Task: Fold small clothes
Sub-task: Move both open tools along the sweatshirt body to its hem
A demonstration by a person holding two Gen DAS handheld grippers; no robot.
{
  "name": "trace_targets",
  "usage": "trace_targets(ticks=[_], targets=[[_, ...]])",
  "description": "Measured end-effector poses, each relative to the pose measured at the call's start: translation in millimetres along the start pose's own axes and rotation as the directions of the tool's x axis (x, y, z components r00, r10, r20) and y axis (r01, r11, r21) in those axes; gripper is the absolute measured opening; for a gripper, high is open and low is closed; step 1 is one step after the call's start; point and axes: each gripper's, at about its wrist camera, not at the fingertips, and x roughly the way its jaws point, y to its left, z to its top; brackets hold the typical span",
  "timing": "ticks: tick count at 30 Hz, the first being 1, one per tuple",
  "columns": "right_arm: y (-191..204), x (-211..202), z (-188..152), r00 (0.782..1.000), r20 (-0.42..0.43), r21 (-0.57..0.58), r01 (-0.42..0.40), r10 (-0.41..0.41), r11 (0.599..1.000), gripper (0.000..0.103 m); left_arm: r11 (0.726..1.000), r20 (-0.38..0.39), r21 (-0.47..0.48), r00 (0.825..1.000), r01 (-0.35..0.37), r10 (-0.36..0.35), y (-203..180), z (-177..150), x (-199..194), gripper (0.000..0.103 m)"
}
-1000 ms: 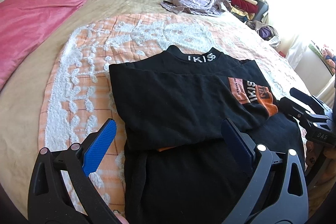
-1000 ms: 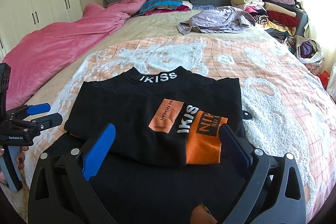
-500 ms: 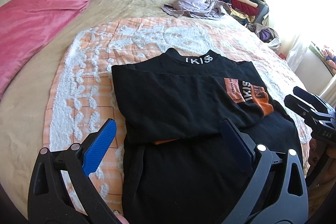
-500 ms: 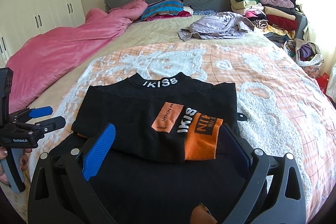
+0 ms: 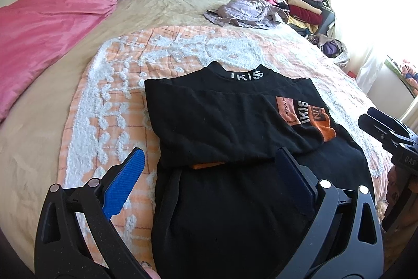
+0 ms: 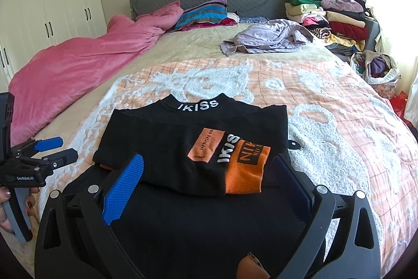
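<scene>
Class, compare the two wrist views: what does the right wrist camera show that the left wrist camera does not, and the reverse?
Only the right wrist view shows the full white wardrobe, and the left gripper from its side.

Only the left wrist view shows the right gripper at its edge, side on.

Both show the partly folded black sweater, its orange cuff, the pink duvet, the lilac garment and the stacked clothes.

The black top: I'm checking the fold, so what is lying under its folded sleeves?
Under the folded sleeves lies the black top itself, spread on the orange blanket. An orange strip peeks out below; what it belongs to is covered.
</scene>
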Motion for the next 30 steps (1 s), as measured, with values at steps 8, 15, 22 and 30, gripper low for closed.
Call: trace_targets(ticks=[8, 15, 22, 30], targets=[[1.3, -7.5, -4.5, 1.000, 0.001, -0.009, -0.001, 0.001, 1.000, 0.098, 1.000, 0.004, 0.004, 1.000, -0.004, 0.004, -3.1, -10.4, -5.8, 0.093], [0.5, -13.6, -10.1, 1.000, -0.001, -0.008, 0.002, -0.002, 1.000, 0.098, 1.000, 0.026, 0.004, 0.999, -0.028, 0.028, -3.3, -20.0, -14.5, 0.093], [-4.2, -22.1, -20.3, 1.000, -0.006, -0.004, 0.007, -0.007, 1.000, 0.098, 0.999, 0.030, -0.002, 0.999, -0.036, 0.036, -3.3, -28.2, -19.2, 0.093], [-9.1, -28.3, -28.5, 1.000, -0.016, -0.003, 0.011, -0.011, 1.000, 0.098, 0.999, 0.029, -0.025, 0.999, -0.044, 0.045, 0.3, -39.9, -24.0, 0.093]])
